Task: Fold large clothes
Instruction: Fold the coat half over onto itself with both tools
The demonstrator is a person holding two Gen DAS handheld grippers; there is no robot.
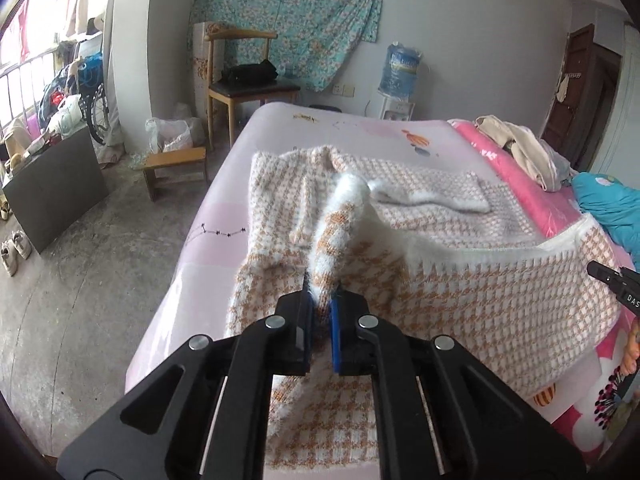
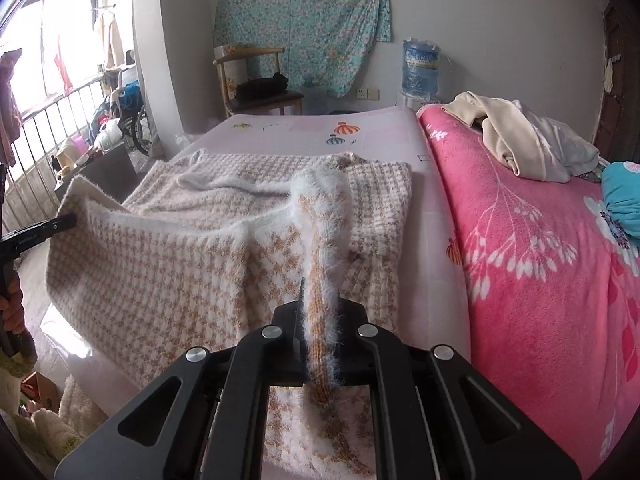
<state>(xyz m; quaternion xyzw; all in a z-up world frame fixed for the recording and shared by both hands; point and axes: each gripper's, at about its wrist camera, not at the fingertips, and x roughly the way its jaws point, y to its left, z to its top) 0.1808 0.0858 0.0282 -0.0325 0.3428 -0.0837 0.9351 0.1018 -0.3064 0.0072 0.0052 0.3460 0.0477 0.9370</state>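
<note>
Garment: we find a fuzzy sweater [image 1: 460, 280] in white with an orange houndstooth check, lying on the pale pink sheet [image 1: 224, 216] of the bed, across its near half.
Near hem: we note it is raised off the sheet at two points and sags between them, its white inner face showing; the far part lies flat with a sleeve [image 1: 432, 192] folded across it.
Left gripper: the left gripper [image 1: 321, 300] has its fingers drawn nearly together, and we see a bunched fold of the sweater's edge pinched between the blue pads.
Right gripper: the right gripper [image 2: 320, 312] is likewise closed tight on a narrow ridge of the knit, which stands up between its fingers.
Cross-check: in the left wrist view we see the tip of the right gripper at the right edge, against the raised corner of the hem; in the right wrist view the left gripper shows at the left edge, at the opposite corner.
Surroundings: we record a pink floral blanket [image 2: 540, 260] beside the sweater, a heap of beige clothes [image 2: 516, 140] on it, and a wooden chair [image 1: 244, 80] past the bed's far end.
</note>
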